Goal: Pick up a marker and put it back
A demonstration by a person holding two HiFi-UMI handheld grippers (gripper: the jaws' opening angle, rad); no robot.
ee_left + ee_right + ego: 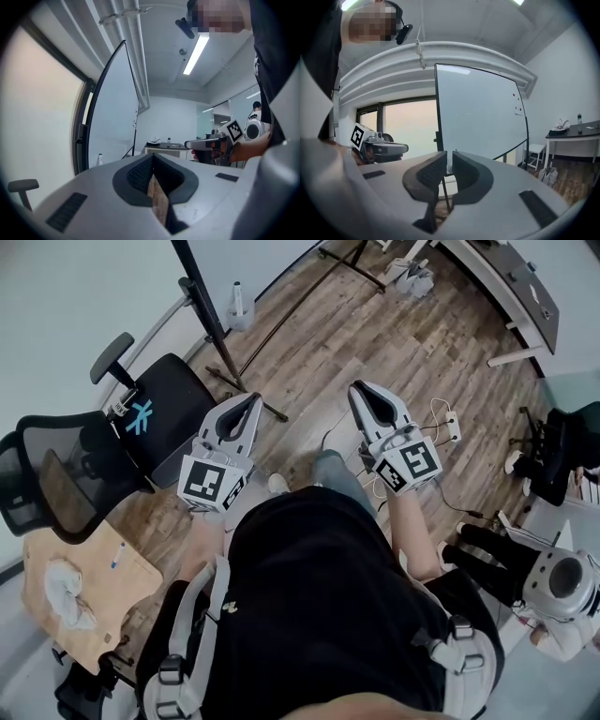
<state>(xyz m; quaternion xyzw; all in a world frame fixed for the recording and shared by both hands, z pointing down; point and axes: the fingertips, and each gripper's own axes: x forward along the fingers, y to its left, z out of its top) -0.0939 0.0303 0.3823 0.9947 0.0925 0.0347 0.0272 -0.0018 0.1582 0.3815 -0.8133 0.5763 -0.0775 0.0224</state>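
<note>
A blue-capped marker (116,555) lies on the small wooden table (56,638) at the lower left of the head view, well behind and left of both grippers. My left gripper (254,398) (153,157) is held out over the wooden floor, its jaws shut with nothing between them. My right gripper (357,388) (449,153) is level with it to the right, its tips almost touching and empty. Both point toward the whiteboard (112,117) (483,112). Each gripper view shows the other gripper off to the side.
A black office chair (164,404) and a mesh chair (56,465) stand left of the left gripper. The whiteboard stand's leg (211,320) crosses the floor ahead. A power strip with cables (453,425) lies on the right. A white cloth (66,592) rests on the table.
</note>
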